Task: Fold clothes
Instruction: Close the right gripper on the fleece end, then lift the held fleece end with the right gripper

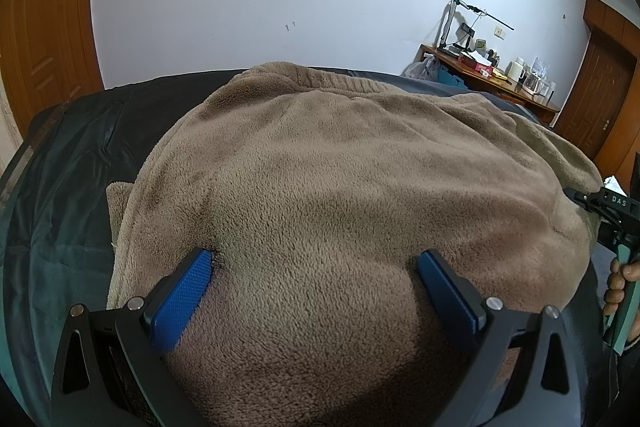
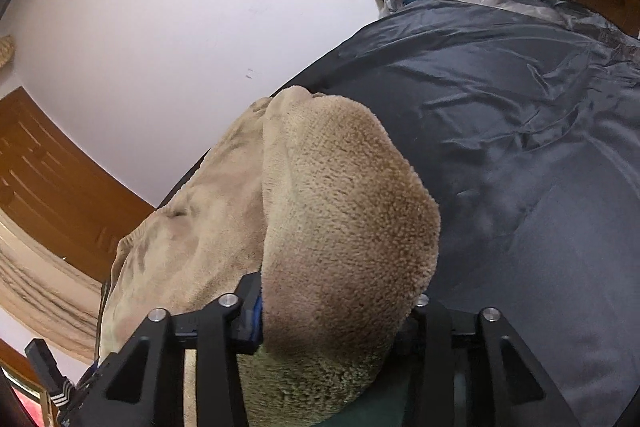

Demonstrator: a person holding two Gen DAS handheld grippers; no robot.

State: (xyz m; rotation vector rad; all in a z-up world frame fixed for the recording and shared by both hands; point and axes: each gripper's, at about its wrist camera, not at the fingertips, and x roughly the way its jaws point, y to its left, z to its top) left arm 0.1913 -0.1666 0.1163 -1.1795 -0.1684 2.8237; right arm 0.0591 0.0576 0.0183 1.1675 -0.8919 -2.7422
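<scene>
A tan fleece garment (image 1: 340,187) lies spread on a dark bed cover (image 1: 72,187). My left gripper (image 1: 314,275) is open, its blue pads (image 1: 180,303) wide apart and pressed into the garment's near edge. In the right wrist view a thick fold of the same garment (image 2: 344,227) bulges between my right gripper's (image 2: 336,311) black fingers (image 2: 248,307), which stand wide apart around it; the fingertips are hidden by the fleece. The right gripper also shows at the right edge of the left wrist view (image 1: 612,219), held by a hand.
The dark cover (image 2: 540,147) stretches to the right of the garment. A wooden desk (image 1: 492,79) with a lamp, boxes and jugs stands by the white wall. Wooden doors (image 1: 44,27) stand at left and far right.
</scene>
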